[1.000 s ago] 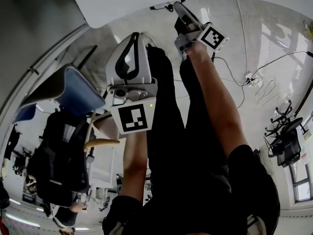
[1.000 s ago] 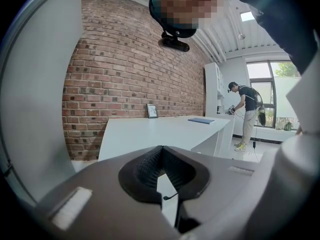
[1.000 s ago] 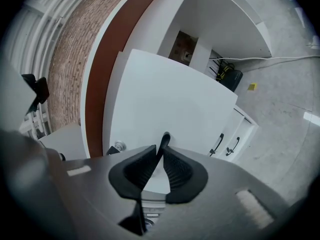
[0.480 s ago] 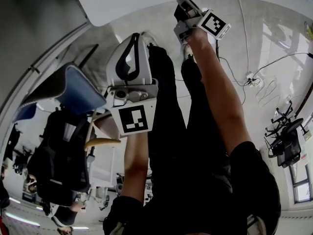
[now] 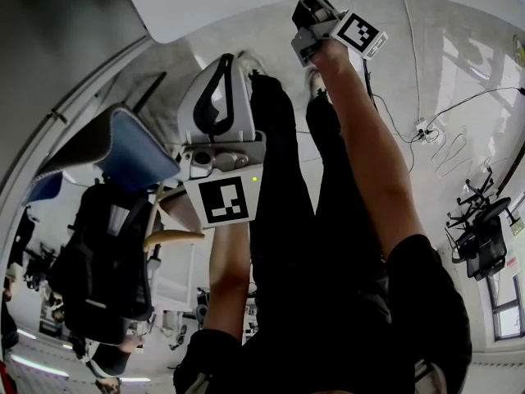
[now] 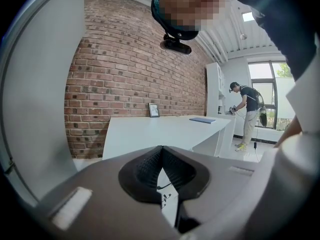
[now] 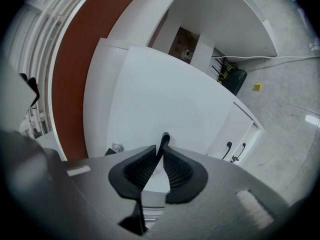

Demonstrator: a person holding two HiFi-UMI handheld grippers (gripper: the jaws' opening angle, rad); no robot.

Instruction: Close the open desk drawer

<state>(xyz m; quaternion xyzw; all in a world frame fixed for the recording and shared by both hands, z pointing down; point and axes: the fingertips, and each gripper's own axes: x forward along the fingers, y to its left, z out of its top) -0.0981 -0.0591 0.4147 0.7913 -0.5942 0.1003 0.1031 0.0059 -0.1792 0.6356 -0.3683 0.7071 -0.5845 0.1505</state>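
Right hand-held gripper (image 7: 161,156) edged forward, pinching black handle (image 7: 164,138) of white drawer (image 7: 165,94).

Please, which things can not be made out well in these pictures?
Head view: no drawer shows, only the white desk top at the upper edge.
Right gripper view: the jaws hide most of the black handle; how far the drawer front stands out cannot be told.
Left gripper view: the framed picture on the far desk is too small.

At left, chair (image 5: 123,150) beside left gripper (image 5: 223,72); farther ahead, right gripper (image 5: 308,15) at bench (image 5: 246,6) edge, drawer handle (image 7: 164,140) between its fingers (image 7: 175,171); at right, cables (image 5: 426,134) on floor (image 5: 459,72).
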